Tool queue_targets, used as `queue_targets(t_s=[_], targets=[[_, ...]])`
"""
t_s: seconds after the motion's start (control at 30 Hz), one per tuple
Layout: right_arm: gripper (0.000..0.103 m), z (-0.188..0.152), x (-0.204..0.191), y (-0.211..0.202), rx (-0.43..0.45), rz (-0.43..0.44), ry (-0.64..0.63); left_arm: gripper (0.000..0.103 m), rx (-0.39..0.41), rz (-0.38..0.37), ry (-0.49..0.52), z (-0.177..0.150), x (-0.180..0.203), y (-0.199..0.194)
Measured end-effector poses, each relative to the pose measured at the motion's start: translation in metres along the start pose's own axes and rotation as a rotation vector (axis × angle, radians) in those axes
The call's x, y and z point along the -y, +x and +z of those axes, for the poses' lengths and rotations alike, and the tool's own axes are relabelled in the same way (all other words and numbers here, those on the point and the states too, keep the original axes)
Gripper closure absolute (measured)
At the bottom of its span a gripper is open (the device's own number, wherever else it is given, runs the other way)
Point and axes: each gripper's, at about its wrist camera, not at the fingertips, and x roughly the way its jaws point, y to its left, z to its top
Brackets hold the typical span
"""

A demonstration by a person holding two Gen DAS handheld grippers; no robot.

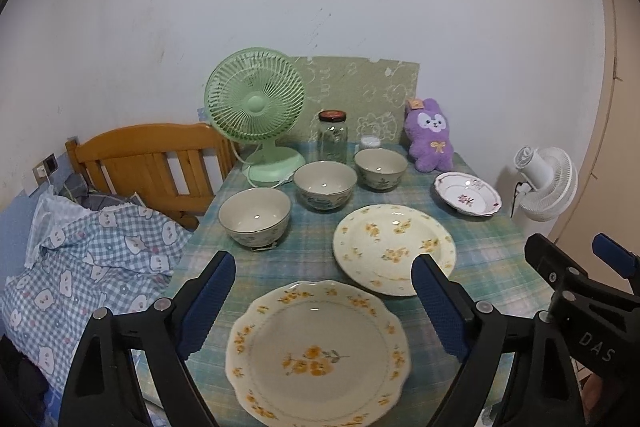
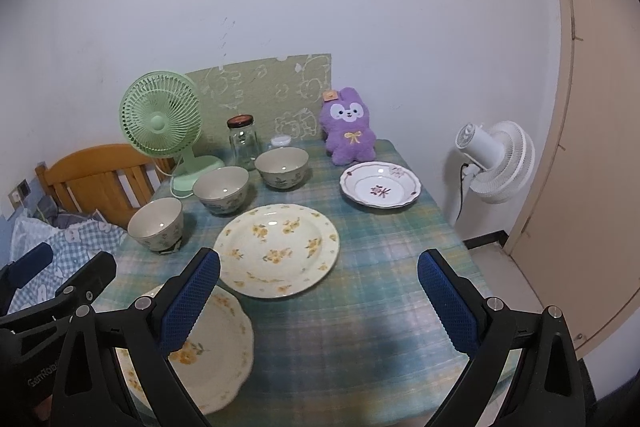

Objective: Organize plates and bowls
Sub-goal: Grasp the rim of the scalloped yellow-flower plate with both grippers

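Grippers, left [image 1: 323,279] and right [image 2: 319,273], hover with jaws spread and empty above the scalloped yellow-flowered plate [image 1: 318,353] nearest. Beyond lies a round yellow-flowered plate [image 1: 394,249]; farther, three floral bowls [image 1: 325,185] and, far right, a pink-flowered plate [image 1: 467,193].

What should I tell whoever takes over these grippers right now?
Left gripper: open, empty, over the scalloped yellow-flower plate at the near table edge.
Right gripper: open, empty, over bare tablecloth.
Things: round yellow-flower plate mid-table; small red-flower plate far right; three bowls in a diagonal row on the left.
Done: nothing stacked.
Left: stack the plates, nest the bowls.
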Motion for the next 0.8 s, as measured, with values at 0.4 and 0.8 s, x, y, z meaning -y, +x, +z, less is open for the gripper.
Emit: queue_targets(t_s=[0.4, 0.8], targets=[[0.003, -0.017, -0.062, 0.038, -0.043, -0.009, -0.03, 0.018, -0.07, -0.034, 0.033, -0.013, -0.049, 0.054], [0.007, -0.069, -0.097, 0.097, -0.2, -0.034, -0.043, 0.02, -0.242, -0.037, 0.065, -0.064, -0.076, 0.119]])
